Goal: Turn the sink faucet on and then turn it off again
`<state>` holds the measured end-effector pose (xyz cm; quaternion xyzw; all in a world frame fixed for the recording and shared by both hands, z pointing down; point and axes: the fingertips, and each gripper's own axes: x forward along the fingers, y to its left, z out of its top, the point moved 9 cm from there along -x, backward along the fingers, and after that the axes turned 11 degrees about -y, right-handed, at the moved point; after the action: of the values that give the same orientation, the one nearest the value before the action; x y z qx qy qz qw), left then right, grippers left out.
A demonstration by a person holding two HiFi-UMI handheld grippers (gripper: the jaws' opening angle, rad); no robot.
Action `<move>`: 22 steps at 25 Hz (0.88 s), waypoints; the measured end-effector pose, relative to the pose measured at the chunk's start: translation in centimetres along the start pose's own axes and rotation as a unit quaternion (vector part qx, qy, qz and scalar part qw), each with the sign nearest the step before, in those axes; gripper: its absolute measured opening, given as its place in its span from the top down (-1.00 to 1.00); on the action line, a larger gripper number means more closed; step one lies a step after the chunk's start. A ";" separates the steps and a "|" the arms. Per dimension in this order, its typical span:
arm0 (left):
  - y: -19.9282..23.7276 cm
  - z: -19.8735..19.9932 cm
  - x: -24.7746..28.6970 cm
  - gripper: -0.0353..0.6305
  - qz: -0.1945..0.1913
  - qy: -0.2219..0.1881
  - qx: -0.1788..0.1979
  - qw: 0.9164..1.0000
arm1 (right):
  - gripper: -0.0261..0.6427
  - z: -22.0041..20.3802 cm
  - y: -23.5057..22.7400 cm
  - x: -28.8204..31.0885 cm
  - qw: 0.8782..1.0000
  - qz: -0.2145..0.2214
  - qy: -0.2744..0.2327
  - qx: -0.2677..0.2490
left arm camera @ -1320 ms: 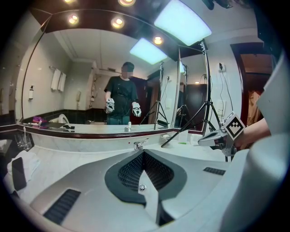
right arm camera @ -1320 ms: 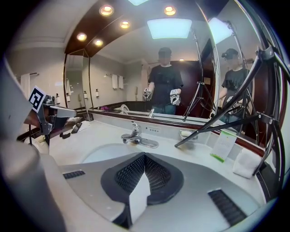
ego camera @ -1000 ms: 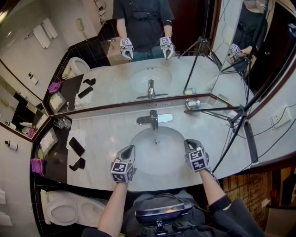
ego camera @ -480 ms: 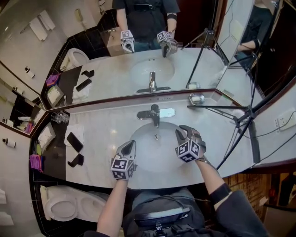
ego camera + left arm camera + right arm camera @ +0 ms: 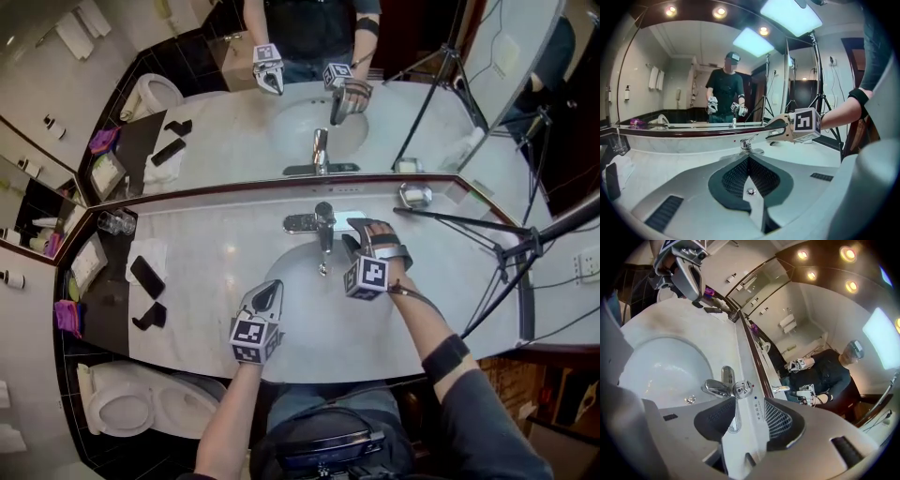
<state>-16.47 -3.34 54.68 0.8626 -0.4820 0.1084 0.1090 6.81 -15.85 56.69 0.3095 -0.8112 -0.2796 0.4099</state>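
Note:
The chrome faucet stands behind the white basin, its lever on top; no water shows. My right gripper is close beside the faucet's right side, rolled onto its side. Its jaws are opening and nothing is between them. In the right gripper view the faucet lies just beyond the left fingertip of that gripper. My left gripper hovers over the basin's front left, shut and empty. The left gripper view shows its closed gripper pointing at the faucet, with the right gripper to the faucet's right.
A phone on a white cloth, dark items and a glass sit on the counter's left. A chrome dish and a tripod stand at the right. The mirror rises behind the counter. A toilet is lower left.
My right gripper travelled from the basin's front right up to the faucet, rolled over and its jaws opened. My left gripper sank a little and stayed shut.

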 end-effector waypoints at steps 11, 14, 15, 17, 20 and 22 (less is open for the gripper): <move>1.7 -1.2 0.0 0.93 0.011 0.002 -0.013 1.000 | 0.29 0.6 1.2 6.4 0.994 0.066 0.014 -0.082; 1.8 -1.7 -0.1 0.93 0.013 0.002 -0.019 1.000 | 0.38 0.0 1.8 7.0 0.992 0.085 0.026 -0.088; 1.9 -1.8 -0.1 0.93 0.013 0.003 -0.021 1.000 | 0.38 0.0 1.8 7.0 0.992 0.086 0.028 -0.089; 1.9 -2.1 -0.2 0.93 0.013 0.003 -0.025 1.000 | 0.39 0.0 1.7 7.1 0.991 0.088 0.030 -0.092; 1.8 -2.4 -0.3 0.93 0.015 0.004 -0.029 0.999 | 0.39 0.2 1.8 7.1 0.991 0.089 0.032 -0.096; 1.6 -2.5 -0.2 0.93 0.015 0.004 -0.031 0.999 | 0.43 0.2 1.7 6.9 0.990 0.095 0.038 -0.096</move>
<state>-18.18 -3.29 57.13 0.8510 -0.4977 0.0986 0.1356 2.92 -19.80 61.20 0.2005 -0.7903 -0.3042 0.4927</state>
